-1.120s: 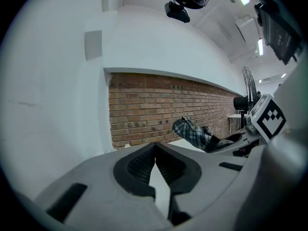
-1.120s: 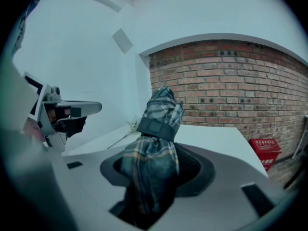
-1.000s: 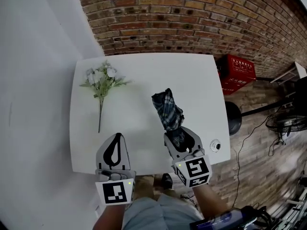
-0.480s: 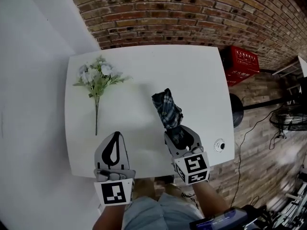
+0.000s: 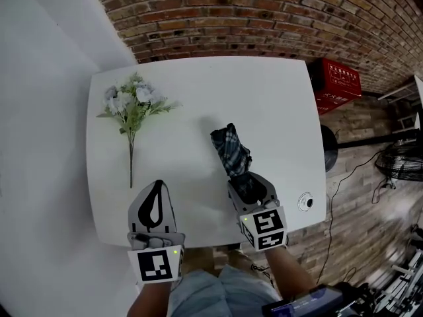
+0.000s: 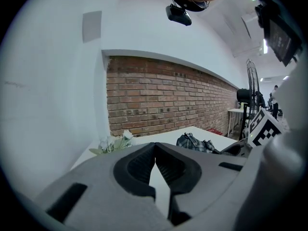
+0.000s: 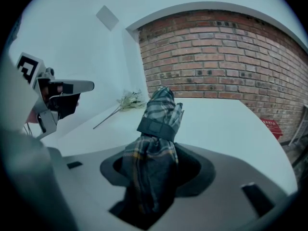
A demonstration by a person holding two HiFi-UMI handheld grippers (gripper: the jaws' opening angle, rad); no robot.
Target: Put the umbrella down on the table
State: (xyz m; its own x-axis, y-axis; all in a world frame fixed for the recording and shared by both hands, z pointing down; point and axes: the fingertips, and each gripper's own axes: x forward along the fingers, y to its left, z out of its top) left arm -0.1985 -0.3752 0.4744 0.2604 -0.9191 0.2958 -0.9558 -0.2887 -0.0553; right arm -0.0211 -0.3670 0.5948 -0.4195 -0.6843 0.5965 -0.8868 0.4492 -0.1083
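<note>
A folded plaid umbrella [image 5: 230, 150] sticks out forward from my right gripper [image 5: 249, 189], which is shut on its near end above the white table [image 5: 277, 111]. In the right gripper view the umbrella [image 7: 155, 143] fills the space between the jaws, its strapped tip pointing at the brick wall. My left gripper [image 5: 155, 205] hovers over the table's near edge with its jaws together and nothing between them; its view shows the pads [image 6: 144, 166] meeting at the tip. I cannot tell whether the umbrella's far end touches the tabletop.
A bunch of white flowers [image 5: 132, 104] with a long stem lies at the table's far left. A red crate [image 5: 338, 83] sits on the brick floor to the right, with a black stand base [image 5: 328, 147] and a fan [image 5: 400, 160]. Brick wall behind the table.
Both grippers have sunk toward the table, the right one taking the umbrella down with it. The grip on the umbrella is the same.
</note>
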